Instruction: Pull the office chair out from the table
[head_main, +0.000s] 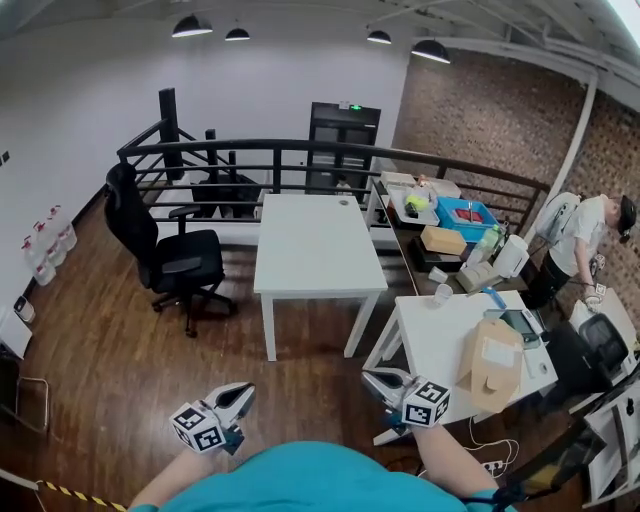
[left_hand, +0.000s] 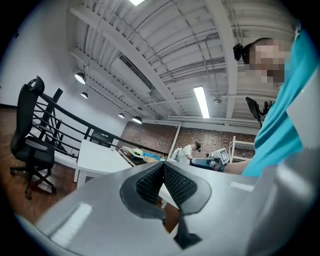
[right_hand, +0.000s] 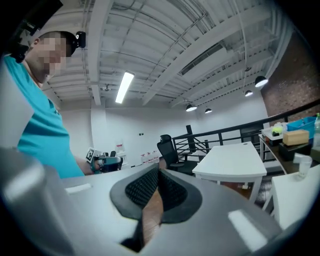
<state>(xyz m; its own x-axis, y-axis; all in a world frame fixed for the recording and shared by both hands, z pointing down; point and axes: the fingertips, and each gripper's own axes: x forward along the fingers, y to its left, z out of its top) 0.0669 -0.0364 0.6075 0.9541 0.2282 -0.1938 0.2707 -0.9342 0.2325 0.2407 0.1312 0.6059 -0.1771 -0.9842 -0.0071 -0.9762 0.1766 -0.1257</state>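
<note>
My left tool (head_main: 240, 398) and right tool (head_main: 375, 380), both pinched closed on nothing, hang low before me. The black office chair (head_main: 178, 262) stands on the wood floor (head_main: 110, 350), left of the white tabletop (head_main: 312, 245) and apart from it.

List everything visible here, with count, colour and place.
Middle table: one, white, mid-room.
Office chair: one beside the middle table, black, at its left, standing apart.
Near table: one, white, lower right.
Cardboard boxes: two, brown, one on the near table, one further back.
Railing: one, black, behind the middle table.
Ceiling lamps: four, black, overhead.
Bystander: one, white top, far right.
Floor: dark wood.
Left gripper: one, grey, shut, lower left.
Right gripper: one, grey, shut, lower right.
</note>
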